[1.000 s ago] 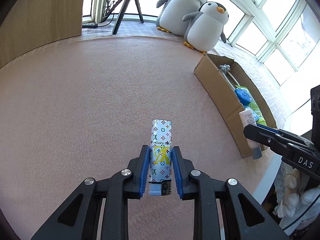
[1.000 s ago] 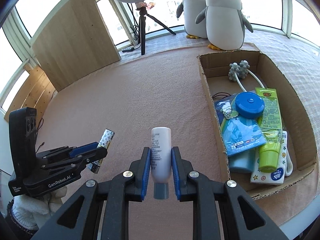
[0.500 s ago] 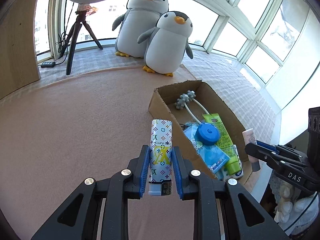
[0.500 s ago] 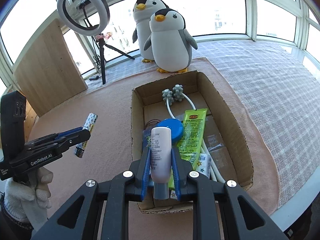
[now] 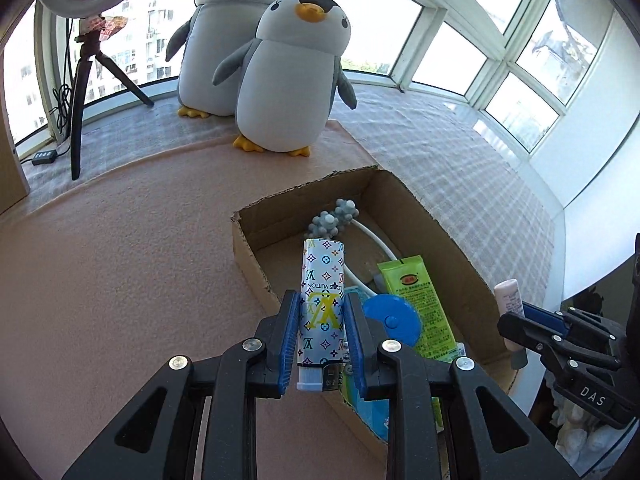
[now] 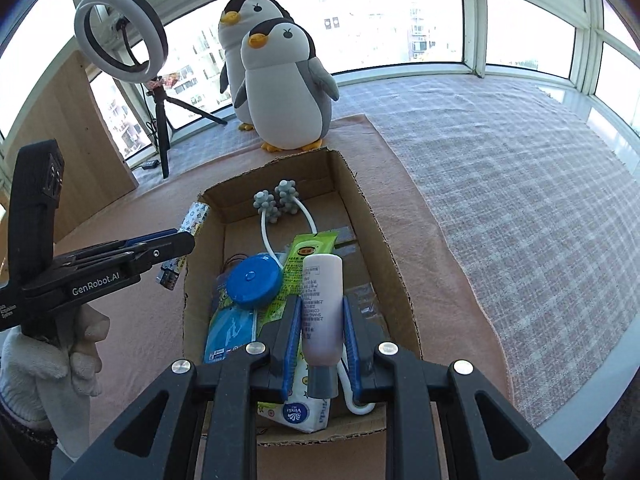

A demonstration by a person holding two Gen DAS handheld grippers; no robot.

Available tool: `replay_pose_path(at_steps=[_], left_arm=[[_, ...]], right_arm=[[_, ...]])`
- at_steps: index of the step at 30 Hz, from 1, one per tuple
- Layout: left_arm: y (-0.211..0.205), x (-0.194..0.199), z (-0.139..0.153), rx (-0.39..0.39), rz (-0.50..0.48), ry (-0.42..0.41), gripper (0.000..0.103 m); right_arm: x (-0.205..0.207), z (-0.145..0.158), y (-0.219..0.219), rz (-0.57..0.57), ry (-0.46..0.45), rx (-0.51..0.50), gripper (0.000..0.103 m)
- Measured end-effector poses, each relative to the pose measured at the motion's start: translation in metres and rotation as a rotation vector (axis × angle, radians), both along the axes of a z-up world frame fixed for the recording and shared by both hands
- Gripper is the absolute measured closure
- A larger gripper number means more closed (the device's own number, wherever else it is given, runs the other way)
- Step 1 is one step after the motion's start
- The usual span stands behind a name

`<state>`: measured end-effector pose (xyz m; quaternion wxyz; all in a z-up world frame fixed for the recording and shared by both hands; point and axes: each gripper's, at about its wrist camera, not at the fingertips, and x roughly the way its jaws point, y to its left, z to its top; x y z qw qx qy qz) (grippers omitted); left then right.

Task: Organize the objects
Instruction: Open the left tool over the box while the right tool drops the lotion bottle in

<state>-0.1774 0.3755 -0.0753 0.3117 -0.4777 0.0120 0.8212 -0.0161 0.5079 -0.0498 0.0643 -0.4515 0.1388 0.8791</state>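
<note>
My left gripper (image 5: 322, 320) is shut on a white patterned tube (image 5: 322, 300), held above the near left wall of the open cardboard box (image 5: 256, 256). My right gripper (image 6: 321, 328) is shut on a white bottle with a grey cap (image 6: 322, 304), hanging over the box's (image 6: 396, 272) near end. In the right wrist view the left gripper (image 6: 176, 248) and its patterned tube (image 6: 194, 220) hover at the box's left wall. The right gripper and its bottle (image 5: 510, 312) show at the right edge of the left wrist view.
The box holds a blue round lid (image 6: 253, 280), a green tube (image 6: 306, 256), a grey ball massager (image 6: 276, 200), blue packets and a tissue pack (image 6: 300, 412). Two plush penguins (image 6: 280, 92) stand behind it. A ring light on a tripod (image 6: 124, 48) stands at far left.
Both grippers have moved toward the box with their loads. The patterned tube now hangs over the box's left wall, and the white bottle sits further in over the contents.
</note>
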Motion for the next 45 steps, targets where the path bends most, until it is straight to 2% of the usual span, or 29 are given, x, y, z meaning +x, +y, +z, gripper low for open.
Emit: replay_pose_path(at_steps=[17,18,20,27,32,34,37,40,42,45], left_arm=[[0.016,-0.010,-0.006,-0.024,-0.015,-0.004,0.078],[0.016,-0.010,-0.005,-0.026,-0.012,-0.007,0.069],[0.014,-0.009,-0.003,-0.024,-0.003,0.002,0.057],[0.002,-0.003,0.008,-0.032,0.006,0.034,0.057],[-0.018,0.005,0.020,-0.031,0.024,0.064,0.057],[-0.028,0.008,0.024,-0.028,0.037,0.071,0.056],[-0.047,0.014,0.030,-0.025,0.062,0.080,0.050],[-0.067,0.020,0.035,-0.026,0.087,0.091,0.042],[-0.081,0.024,0.038,-0.034,0.109,0.102,0.032],[-0.106,0.031,0.042,-0.050,0.150,0.115,0.023]], right_arm=[[-0.008,0.001,0.001,0.008,0.001,0.002,0.084],[-0.008,0.001,0.000,0.012,-0.002,0.001,0.081],[-0.008,0.001,-0.003,0.014,-0.001,0.004,0.074],[-0.008,0.005,-0.014,0.013,0.001,0.003,0.061],[-0.008,0.008,-0.029,0.022,0.006,-0.001,0.056],[-0.008,0.008,-0.037,0.023,0.010,-0.006,0.047],[-0.010,0.009,-0.049,0.025,0.009,-0.013,0.039],[-0.012,0.008,-0.063,0.038,0.004,-0.020,0.038],[-0.012,0.008,-0.074,0.051,0.007,-0.027,0.038],[-0.013,0.010,-0.090,0.067,0.011,-0.040,0.035]])
